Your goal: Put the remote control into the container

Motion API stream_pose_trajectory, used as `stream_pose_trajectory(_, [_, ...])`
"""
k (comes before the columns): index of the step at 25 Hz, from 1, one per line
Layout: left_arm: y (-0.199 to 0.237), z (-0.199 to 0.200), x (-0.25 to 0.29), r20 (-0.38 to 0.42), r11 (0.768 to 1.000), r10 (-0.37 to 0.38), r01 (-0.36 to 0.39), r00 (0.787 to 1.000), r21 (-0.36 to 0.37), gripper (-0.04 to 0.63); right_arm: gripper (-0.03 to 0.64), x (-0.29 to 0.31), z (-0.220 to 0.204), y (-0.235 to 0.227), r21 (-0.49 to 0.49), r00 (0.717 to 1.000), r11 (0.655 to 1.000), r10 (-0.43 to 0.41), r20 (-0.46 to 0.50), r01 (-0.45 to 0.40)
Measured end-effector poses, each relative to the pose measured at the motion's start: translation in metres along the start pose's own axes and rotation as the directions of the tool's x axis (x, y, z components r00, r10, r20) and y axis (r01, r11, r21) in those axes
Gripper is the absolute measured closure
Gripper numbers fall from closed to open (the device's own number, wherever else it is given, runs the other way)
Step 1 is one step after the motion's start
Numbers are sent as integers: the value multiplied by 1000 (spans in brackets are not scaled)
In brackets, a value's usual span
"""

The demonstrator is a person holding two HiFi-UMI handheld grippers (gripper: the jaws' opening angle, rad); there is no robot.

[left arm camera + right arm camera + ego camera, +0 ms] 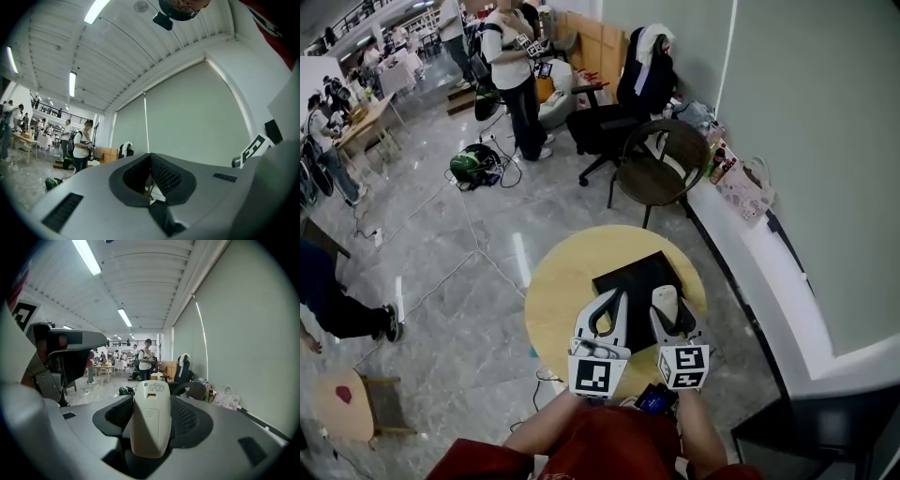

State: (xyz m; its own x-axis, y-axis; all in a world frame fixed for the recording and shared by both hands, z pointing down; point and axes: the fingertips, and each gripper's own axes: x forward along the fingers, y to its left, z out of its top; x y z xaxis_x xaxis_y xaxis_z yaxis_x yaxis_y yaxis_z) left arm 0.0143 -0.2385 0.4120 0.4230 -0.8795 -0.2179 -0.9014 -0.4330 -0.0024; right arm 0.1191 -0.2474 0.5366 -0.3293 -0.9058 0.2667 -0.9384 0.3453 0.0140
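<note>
Gripping the remote control [151,418] by its long sides, the right gripper [671,317] has its jaws closed onto the pale casing. In the right gripper view the remote's back faces the camera and its far end sticks out past the jaw tips. In the head view the remote lies over the near right edge of the container [628,277], a flat black square turned corner-on. How high it is above that edge cannot be told.

The left gripper [615,298] sits just beside the right one, over the container's near left edge. Its jaw tips are pressed together with nothing between them, leaving only the usual loop-shaped gap behind the tips.

The container rests on the right half of a round wooden table [548,291], and its far right corner comes close to the rim there. The table's left part is bare wood.

Beyond the far rim stands a brown chair [661,169], near the table but apart from it. To the right a pale wall [806,112] with a low ledge runs close past the table. To the left the grey floor [441,244] is open, crossed by a thin white cable [478,253].
</note>
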Motion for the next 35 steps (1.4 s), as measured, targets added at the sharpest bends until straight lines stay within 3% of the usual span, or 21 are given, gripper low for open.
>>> stream_pose_trajectory(7, [1, 0, -2, 3, 1000, 0, 0, 1000, 8, 580, 347, 8, -24, 3, -3, 997, 1000, 1, -77, -1])
stream_pose_trajectory(11, [4, -7, -4, -41, 1000, -5, 7, 999, 30, 580, 347, 15, -34, 4, 0, 994, 1000, 3, -111, -3])
stream_pose_trajectory(14, [6, 0, -3, 0, 1000, 3, -3, 1000, 20, 580, 347, 18, -43, 5, -2, 990, 1000, 8, -139, -8])
stream_pose_trajectory(19, [10, 0, -1, 3, 1000, 10, -10, 1000, 14, 580, 347, 26, -58, 6, -5, 983, 1000, 14, -185, -16])
stream_pose_trajectory(22, [10, -6, -3, -32, 1000, 6, -5, 999, 28, 580, 347, 28, -66, 5, -6, 977, 1000, 13, -214, -15])
stream_pose_trajectory(26, [11, -1, -2, 1, 1000, 12, -12, 1000, 24, 580, 347, 32, -78, 4, -9, 969, 1000, 12, -247, -15])
stream_pose_trajectory(31, [11, -10, -4, -36, 1000, 11, -10, 999, 25, 580, 347, 34, -92, 4, -9, 955, 1000, 8, -296, -11])
stream_pose_trajectory(35, [13, -3, -2, -4, 1000, 20, -20, 1000, 10, 580, 347, 37, -102, 4, -10, 941, 1000, 5, -338, -8])
